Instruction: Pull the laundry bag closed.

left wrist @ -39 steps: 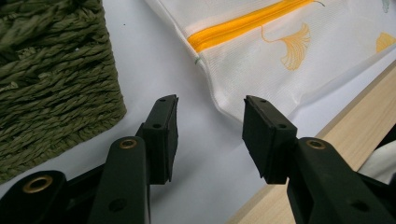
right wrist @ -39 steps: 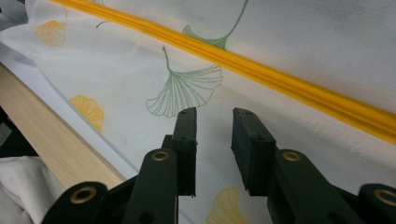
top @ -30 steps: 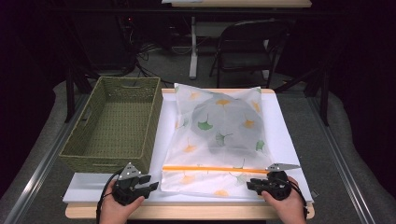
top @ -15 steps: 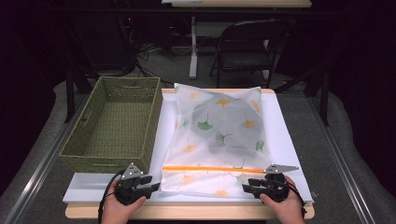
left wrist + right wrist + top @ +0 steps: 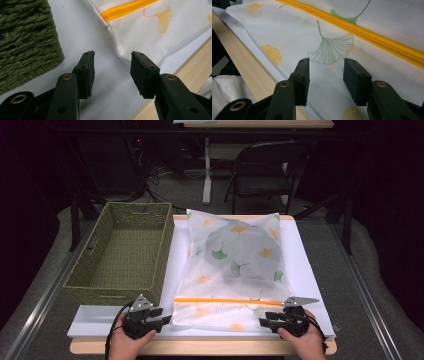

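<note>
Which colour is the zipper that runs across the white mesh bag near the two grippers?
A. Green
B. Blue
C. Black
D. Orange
D: the zipper is an orange-yellow strip across the near end of the mesh bag, just ahead of the left gripper and the right gripper.

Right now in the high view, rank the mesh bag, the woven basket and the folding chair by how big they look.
1. mesh bag and woven basket: look alike, no ranking.
2. folding chair: looks smallest, though it stands farther from the camera.
</note>
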A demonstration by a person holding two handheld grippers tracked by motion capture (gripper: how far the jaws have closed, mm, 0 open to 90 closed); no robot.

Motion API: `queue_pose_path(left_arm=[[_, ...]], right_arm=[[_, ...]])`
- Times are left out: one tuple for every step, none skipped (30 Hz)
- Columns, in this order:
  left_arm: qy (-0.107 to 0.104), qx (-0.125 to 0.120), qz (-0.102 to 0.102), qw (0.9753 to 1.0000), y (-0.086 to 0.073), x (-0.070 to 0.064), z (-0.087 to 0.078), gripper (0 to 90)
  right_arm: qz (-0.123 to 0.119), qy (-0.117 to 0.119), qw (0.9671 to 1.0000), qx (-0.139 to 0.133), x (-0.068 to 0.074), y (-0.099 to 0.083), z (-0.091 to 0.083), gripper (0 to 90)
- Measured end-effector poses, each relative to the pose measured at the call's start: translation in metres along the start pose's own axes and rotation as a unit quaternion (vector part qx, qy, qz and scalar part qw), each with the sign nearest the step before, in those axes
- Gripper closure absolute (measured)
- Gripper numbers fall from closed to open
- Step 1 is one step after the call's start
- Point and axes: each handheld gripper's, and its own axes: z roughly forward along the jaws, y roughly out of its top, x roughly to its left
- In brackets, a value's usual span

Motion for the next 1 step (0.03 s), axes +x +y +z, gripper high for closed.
queue_pose_path(left_arm=[[0.003,-0.001,0.000,1.0000,-0.0001,-0.0001,0.0001,54.2]], right_arm=[[0.000,0.000,1.0000,0.000,0.0000,0.0000,0.0000,56.5]])
